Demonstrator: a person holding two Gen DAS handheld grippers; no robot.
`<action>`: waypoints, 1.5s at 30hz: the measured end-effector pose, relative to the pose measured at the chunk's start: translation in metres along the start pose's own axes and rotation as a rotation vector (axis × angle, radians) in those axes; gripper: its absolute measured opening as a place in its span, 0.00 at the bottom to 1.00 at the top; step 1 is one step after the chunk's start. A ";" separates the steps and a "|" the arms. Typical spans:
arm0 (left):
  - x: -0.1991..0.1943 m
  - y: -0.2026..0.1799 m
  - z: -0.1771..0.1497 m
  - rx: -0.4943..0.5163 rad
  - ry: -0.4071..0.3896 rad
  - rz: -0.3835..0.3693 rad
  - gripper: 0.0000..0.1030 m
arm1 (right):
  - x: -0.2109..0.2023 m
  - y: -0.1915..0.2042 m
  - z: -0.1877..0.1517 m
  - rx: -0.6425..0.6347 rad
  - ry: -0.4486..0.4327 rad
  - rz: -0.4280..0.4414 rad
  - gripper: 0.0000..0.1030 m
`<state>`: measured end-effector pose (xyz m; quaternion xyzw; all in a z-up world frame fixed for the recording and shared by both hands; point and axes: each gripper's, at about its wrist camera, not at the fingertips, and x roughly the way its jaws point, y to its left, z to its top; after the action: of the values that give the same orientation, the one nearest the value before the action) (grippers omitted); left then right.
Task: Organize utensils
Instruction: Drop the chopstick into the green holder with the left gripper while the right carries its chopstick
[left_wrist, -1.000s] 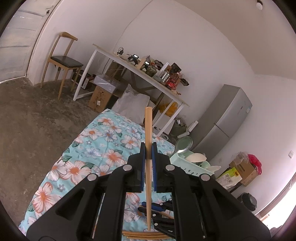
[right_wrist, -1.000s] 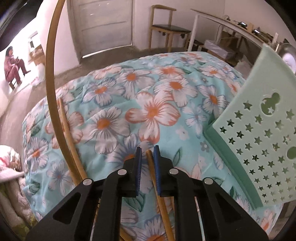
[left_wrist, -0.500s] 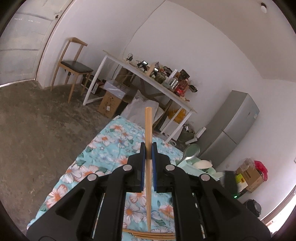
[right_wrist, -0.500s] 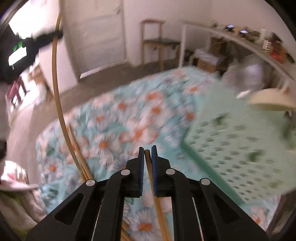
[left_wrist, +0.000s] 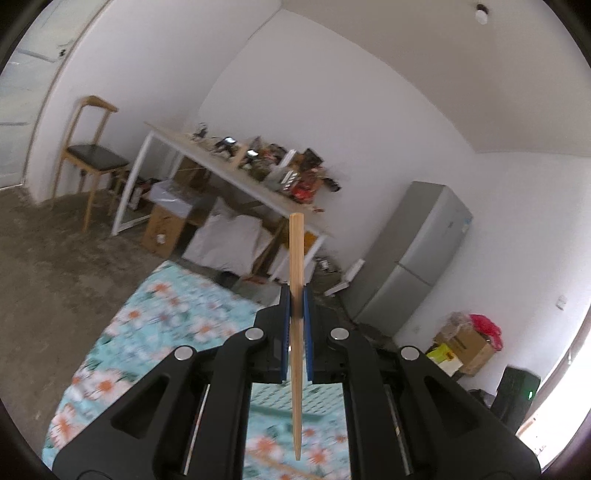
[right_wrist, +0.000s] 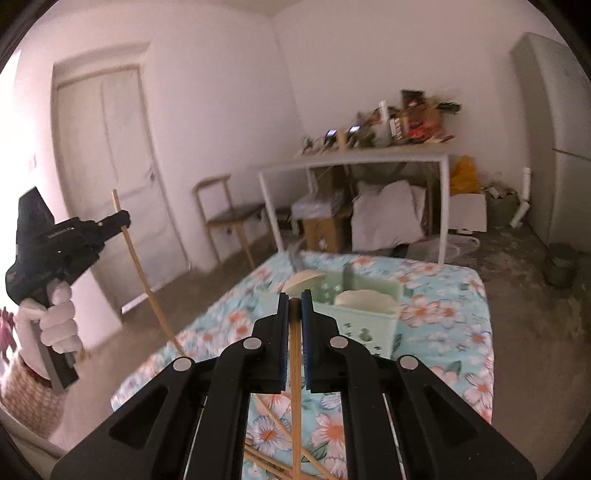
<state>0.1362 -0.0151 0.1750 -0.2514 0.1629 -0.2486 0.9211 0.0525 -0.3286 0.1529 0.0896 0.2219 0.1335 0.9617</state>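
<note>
My left gripper (left_wrist: 295, 295) is shut on a wooden chopstick (left_wrist: 296, 254) that stands upright, high above the floral-covered table (left_wrist: 166, 317). From the right wrist view the left gripper (right_wrist: 123, 219) shows at far left with its chopstick (right_wrist: 144, 280) hanging down. My right gripper (right_wrist: 294, 299) is shut on another wooden chopstick (right_wrist: 294, 387), raised above the table. Several loose chopsticks (right_wrist: 269, 458) lie on the cloth below it. A mint-green perforated basket (right_wrist: 369, 321) with bowls inside stands ahead of the right gripper.
A white desk (right_wrist: 369, 158) with clutter, a wooden chair (right_wrist: 225, 218), boxes and a grey fridge (left_wrist: 417, 254) stand along the walls. A door (right_wrist: 107, 177) is at the left. The floral table edge (right_wrist: 487, 354) drops to bare concrete floor.
Both grippers have lifted and tilted up with their chopsticks, away from the tablecloth. The basket now lies farther ahead of the right gripper, and the room fills both views.
</note>
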 end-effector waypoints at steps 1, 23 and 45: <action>0.004 -0.009 0.004 0.001 -0.005 -0.019 0.05 | -0.007 -0.003 0.000 0.016 -0.021 -0.002 0.07; 0.133 -0.101 0.003 0.237 -0.044 -0.047 0.06 | -0.029 -0.051 -0.007 0.150 -0.102 -0.003 0.07; 0.160 -0.111 -0.010 0.389 -0.067 0.016 0.05 | -0.011 -0.072 -0.014 0.189 -0.068 0.006 0.07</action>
<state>0.2218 -0.1883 0.1991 -0.0756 0.0833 -0.2597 0.9591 0.0526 -0.3986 0.1278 0.1849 0.2004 0.1118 0.9556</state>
